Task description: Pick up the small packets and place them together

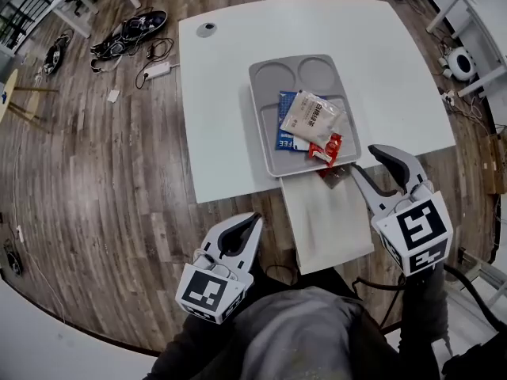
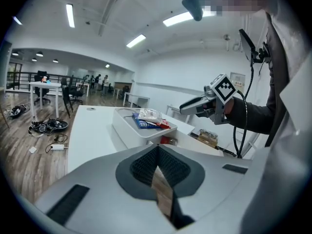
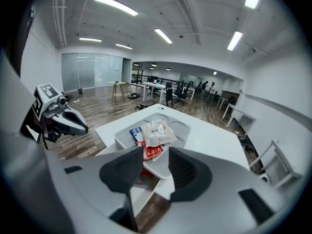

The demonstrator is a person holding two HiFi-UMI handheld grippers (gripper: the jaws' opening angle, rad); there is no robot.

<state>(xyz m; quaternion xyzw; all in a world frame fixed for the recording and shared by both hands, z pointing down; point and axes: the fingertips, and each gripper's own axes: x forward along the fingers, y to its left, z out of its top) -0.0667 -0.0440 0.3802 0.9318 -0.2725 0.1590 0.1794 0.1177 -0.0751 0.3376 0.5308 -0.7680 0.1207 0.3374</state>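
Left gripper (image 2: pixel 157 149) is shown closed, empty, by its own view only; right gripper (image 3: pixel 152 155) is held apart, empty, tilted down toward tray (image 3: pixel 181 129).

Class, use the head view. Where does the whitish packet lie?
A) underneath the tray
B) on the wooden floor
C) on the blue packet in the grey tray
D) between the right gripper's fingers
C: the whitish packet lies partly over the blue packet, both inside the grey tray.

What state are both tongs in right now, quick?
Left tongs: closed, holding nothing.
Right tongs: open, holding nothing.
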